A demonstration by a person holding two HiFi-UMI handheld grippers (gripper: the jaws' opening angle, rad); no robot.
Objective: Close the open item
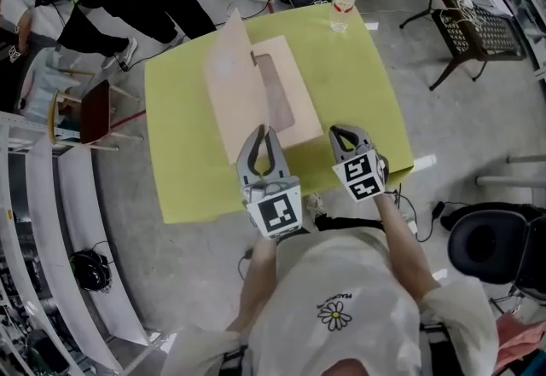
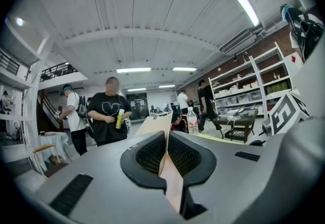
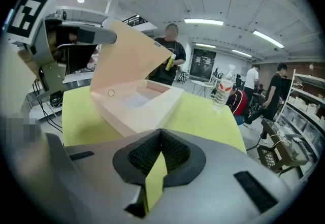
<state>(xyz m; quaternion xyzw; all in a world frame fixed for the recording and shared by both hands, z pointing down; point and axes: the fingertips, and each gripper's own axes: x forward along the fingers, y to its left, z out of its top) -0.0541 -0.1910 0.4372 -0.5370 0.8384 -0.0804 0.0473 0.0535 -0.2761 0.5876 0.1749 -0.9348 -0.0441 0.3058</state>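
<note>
Left claw (image 1: 260, 134) is clamped on the lid (image 1: 229, 80) of the pale pink box (image 1: 288, 101). In the left gripper view its jaws (image 2: 166, 134) are pressed against a thin sheet of the lid (image 2: 158, 125), which runs up between them. From the right gripper view this claw grips the lid (image 3: 127, 55) near its raised free edge, at the corner nearest the person.

The lid stands open, tilted up and leaning over the left side of the box. The box sits near the middle of the yellow-green tabletop (image 1: 363, 84), and its shallow inside (image 3: 136, 100) is exposed.

Just right of the box's near end, the right claw (image 1: 344, 134) hangs over the tabletop, close to the box but not touching it. Its jaws (image 3: 160, 136) are pressed together at the tips and hold nothing; only the yellow tabletop (image 3: 203, 116) shows through the slit below them.

A clear water bottle (image 1: 342, 3) with a white cap stands upright at the far right edge of the tabletop, well apart from the box.

Beyond the tabletop on the left, a person in black (image 2: 107, 111) stands holding a yellow container.
</note>
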